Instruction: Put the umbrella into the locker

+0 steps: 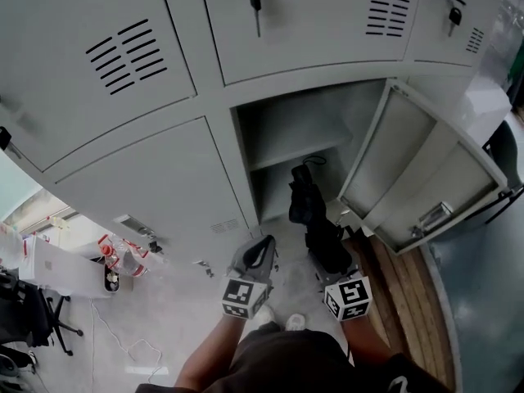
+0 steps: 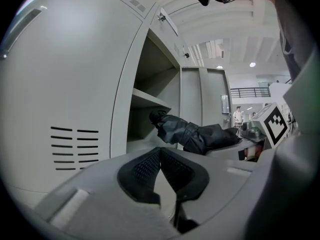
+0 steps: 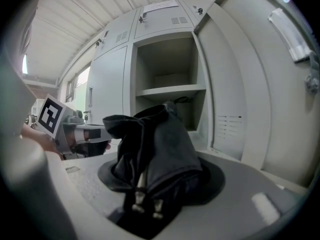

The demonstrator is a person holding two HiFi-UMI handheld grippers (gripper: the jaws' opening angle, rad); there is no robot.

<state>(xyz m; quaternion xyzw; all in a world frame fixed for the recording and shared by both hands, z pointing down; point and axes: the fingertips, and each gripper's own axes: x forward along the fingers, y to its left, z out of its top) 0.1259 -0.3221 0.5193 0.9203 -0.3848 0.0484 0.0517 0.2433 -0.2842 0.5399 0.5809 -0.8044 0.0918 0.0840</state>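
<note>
Umbrella [image 1: 315, 219] clamped in R gripper [image 1: 329, 259], tip at locker [image 1: 304, 113] mouth below shelf [image 1: 299, 148]; L gripper [image 1: 260, 250] closed, empty. Push straight in, keep clear of door [image 1: 426, 170].

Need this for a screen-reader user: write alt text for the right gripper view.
The right gripper is closed on a folded black umbrella, aimed at an open grey locker compartment with one shelf. The compartment's door stands open at the right, and the left gripper shows at the left edge.
</note>
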